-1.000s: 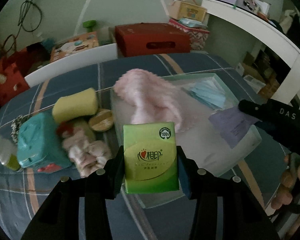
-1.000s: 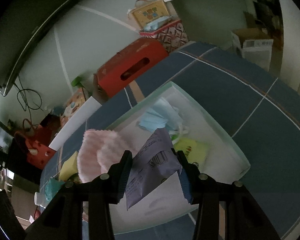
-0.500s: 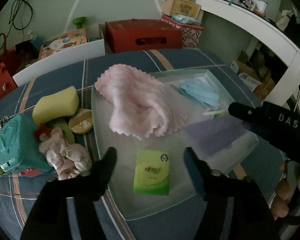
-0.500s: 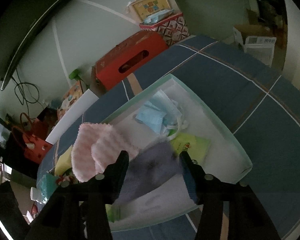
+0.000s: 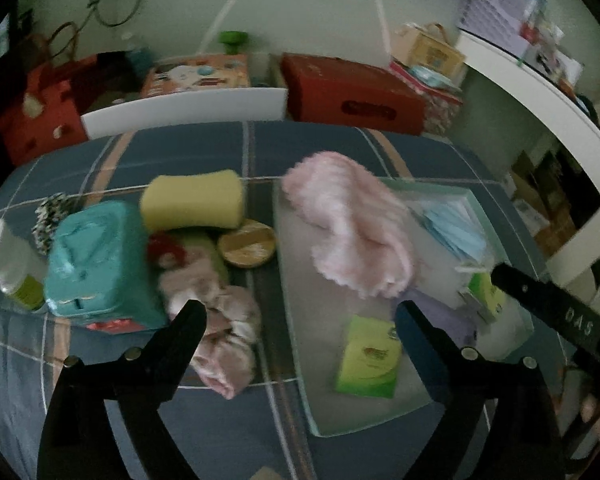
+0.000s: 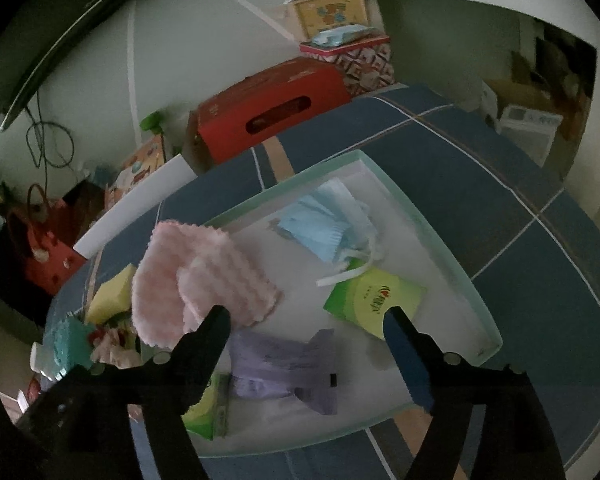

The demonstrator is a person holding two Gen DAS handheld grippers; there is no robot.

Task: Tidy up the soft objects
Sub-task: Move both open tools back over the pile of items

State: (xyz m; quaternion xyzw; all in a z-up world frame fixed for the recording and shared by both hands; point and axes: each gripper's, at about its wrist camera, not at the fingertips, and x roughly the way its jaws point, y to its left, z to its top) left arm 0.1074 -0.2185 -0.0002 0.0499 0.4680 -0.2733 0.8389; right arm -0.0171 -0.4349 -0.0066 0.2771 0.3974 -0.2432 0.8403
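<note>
Green tissue packets and a lilac plastic pack now lie loose inside the pale translucent tray (image 6: 452, 248), which sits on a blue plaid bed cover (image 6: 512, 184). The left gripper (image 5: 300, 312) has its jaws spread wide with nothing between them; they have just been opening, and the green tissue pack (image 5: 370, 360) lies flat on the tray floor just below and between them. The right gripper (image 6: 306, 320) is likewise wide and empty after opening, with the lilac pack (image 6: 284, 364) lying under it near the tray's front wall. A 2nd green tissue pack (image 6: 374, 300), a heap of blue face masks (image 6: 324, 224) and a pink fluffy cloth (image 6: 196, 280) draped over the tray's left rim share the tray, so it looks to serve as the collecting place for soft goods. Well left of the tray, outside it, wait a yellow sponge (image 5: 194, 200), a teal wet-wipe pack (image 5: 98, 260), a pinkish crumpled cloth (image 5: 220, 328) and a round wooden lid (image 5: 247, 242). Judging by the blur, the left gripper is probably swinging toward that pile.
</note>
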